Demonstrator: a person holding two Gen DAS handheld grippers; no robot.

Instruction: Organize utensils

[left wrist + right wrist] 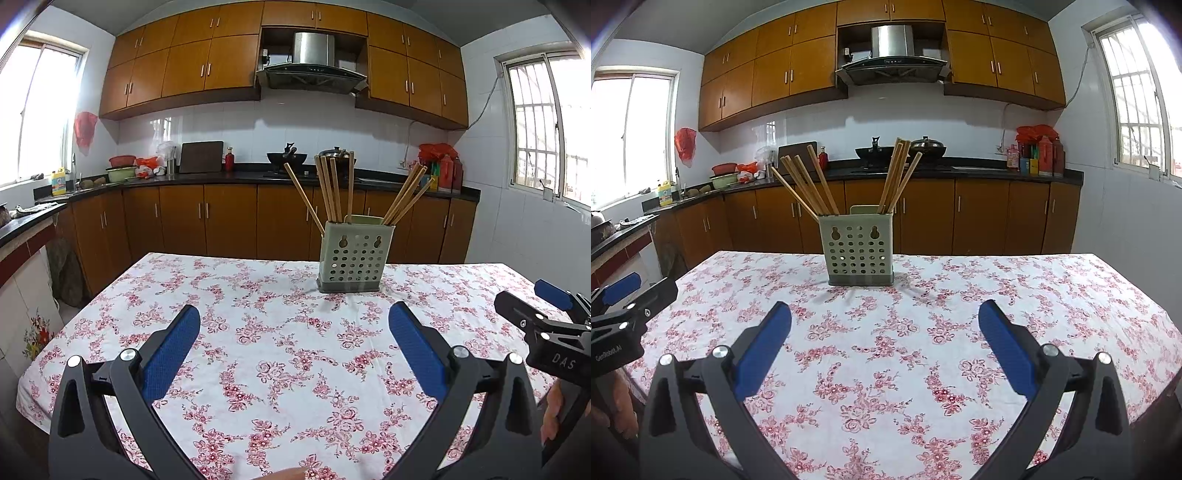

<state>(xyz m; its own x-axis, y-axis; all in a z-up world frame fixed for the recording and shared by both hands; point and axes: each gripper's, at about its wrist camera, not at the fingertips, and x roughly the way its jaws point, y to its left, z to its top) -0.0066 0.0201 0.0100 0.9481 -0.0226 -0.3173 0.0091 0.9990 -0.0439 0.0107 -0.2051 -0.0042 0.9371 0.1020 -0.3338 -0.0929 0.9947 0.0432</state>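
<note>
Kitchen background: wooden cabinets (184, 62), range hood (312, 62), dark worktop along wall. Bench (280, 354) covered in floral cloth. Green perforated utensil holder (352, 254) stands upright at far middle of bench. Wooden chopsticks (334, 188) upright inside holder, fanned in two groups. My left tool (294, 343) hovers over bench, fingers wide apart, empty. My right tool (885, 341) likewise: fingers apart, nothing gripped, well short of holder.

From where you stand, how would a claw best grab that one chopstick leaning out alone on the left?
Probably by its bare upper shaft, coming from above. The lone chopstick tilts away from the bunch, leaving room for a finger on either side, while its lower end sits hidden in the green holder. Both claws, left and right, are open.
</note>
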